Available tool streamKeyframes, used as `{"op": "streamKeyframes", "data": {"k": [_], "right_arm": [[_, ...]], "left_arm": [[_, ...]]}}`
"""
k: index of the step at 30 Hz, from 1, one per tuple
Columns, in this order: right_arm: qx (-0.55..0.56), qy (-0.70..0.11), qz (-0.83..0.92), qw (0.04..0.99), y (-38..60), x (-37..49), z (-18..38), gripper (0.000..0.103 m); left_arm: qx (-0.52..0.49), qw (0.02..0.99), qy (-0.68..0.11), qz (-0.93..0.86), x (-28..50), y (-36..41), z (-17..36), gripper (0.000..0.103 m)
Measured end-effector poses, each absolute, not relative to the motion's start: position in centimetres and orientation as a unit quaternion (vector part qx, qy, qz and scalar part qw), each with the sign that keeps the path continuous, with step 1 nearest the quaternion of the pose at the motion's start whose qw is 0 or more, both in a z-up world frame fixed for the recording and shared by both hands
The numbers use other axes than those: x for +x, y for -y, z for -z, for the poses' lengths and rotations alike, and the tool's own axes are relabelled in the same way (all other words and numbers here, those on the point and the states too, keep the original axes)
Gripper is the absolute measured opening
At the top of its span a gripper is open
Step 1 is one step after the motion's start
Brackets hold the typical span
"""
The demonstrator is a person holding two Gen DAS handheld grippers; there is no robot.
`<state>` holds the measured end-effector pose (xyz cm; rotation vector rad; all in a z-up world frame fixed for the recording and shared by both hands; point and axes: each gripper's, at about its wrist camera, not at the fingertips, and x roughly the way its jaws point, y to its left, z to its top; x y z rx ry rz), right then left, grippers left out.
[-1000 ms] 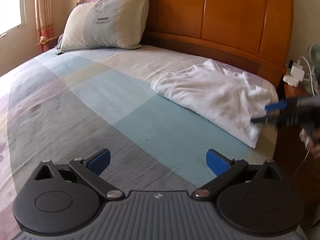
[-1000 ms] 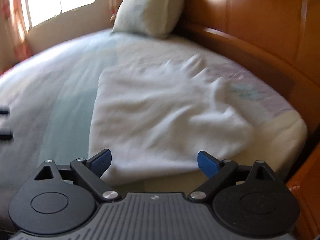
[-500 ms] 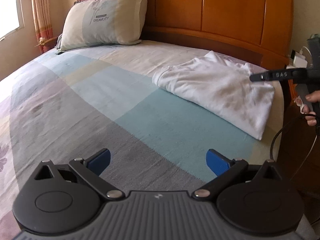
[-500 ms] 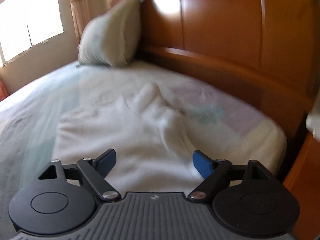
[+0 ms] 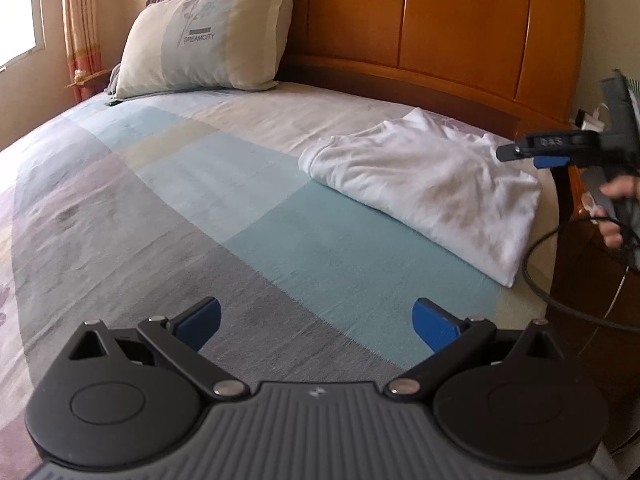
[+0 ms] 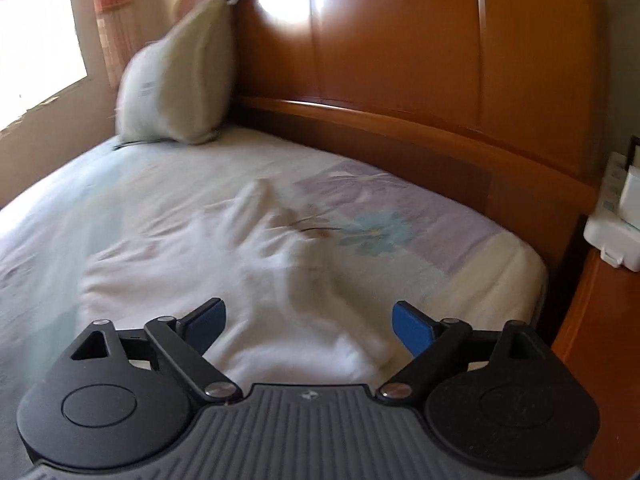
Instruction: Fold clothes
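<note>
A white garment (image 5: 424, 184) lies folded into a rough rectangle on the right side of the bed, near the headboard. It fills the lower middle of the right wrist view as a blurred white garment (image 6: 256, 280). My left gripper (image 5: 316, 324) is open and empty, held above the striped bedspread well short of the garment. My right gripper (image 6: 306, 326) is open and empty just above the garment's near edge. Seen from the left wrist view, the right gripper (image 5: 532, 156) hovers over the garment's right end, held by a hand (image 5: 618, 212).
A pillow (image 5: 208, 36) leans on the wooden headboard (image 5: 440, 24) at the back left. A bedside table (image 6: 600, 320) with a white box (image 6: 616, 224) stands right of the bed. A black cable (image 5: 560, 288) hangs by the bed's right edge. A window and curtain (image 5: 80, 20) are at left.
The right gripper has risen off the garment and swung toward the headboard, still open. The left gripper has tilted slightly; the garment lies as before.
</note>
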<state>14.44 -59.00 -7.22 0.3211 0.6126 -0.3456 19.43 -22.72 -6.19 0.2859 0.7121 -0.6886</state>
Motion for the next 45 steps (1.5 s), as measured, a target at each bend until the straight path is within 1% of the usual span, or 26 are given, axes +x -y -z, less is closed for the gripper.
{"op": "streamKeyframes", "data": {"k": [2,7,9,15,19,26,30,35,40,45], "right_arm": [[0.156,-0.316,0.17,0.92,58.3,14.7,7.5,0.103],[0.153,-0.36,0.172,0.904,56.7,15.4,8.3,0.103],[0.154,-0.366,0.178,0.9,56.3,15.0,8.2,0.103],[0.143,-0.376,0.179,0.898,54.2,12.9,5.3,0.103],[0.134,-0.383,0.177,0.897,52.6,11.4,3.3,0.103],[0.118,-0.384,0.166,0.9,48.6,7.4,1.2,0.103],[0.124,-0.376,0.176,0.901,46.9,5.4,0.4,0.103],[0.125,-0.372,0.179,0.902,45.6,4.0,-0.1,0.103],[0.119,-0.369,0.181,0.904,44.5,3.1,-0.6,0.103],[0.113,-0.366,0.183,0.906,43.5,2.2,-1.1,0.103]], "left_arm": [[0.133,0.87,-0.339,0.332,19.2,23.0,6.0,0.102],[0.137,0.869,-0.335,0.338,18.2,23.3,5.3,0.102],[0.136,0.87,-0.334,0.337,17.9,23.2,5.0,0.102],[0.117,0.873,-0.351,0.319,17.8,23.5,4.4,0.102],[0.1,0.873,-0.346,0.328,16.8,23.6,3.5,0.102],[0.098,0.885,-0.315,0.328,14.5,24.1,1.0,0.102],[0.098,0.886,-0.316,0.326,13.4,24.3,0.3,0.102],[0.092,0.88,-0.33,0.329,12.8,24.6,-0.2,0.102],[0.106,0.88,-0.359,0.292,13.1,25.3,-0.1,0.102],[0.084,0.877,-0.364,0.302,12.9,25.0,-0.4,0.102]]}}
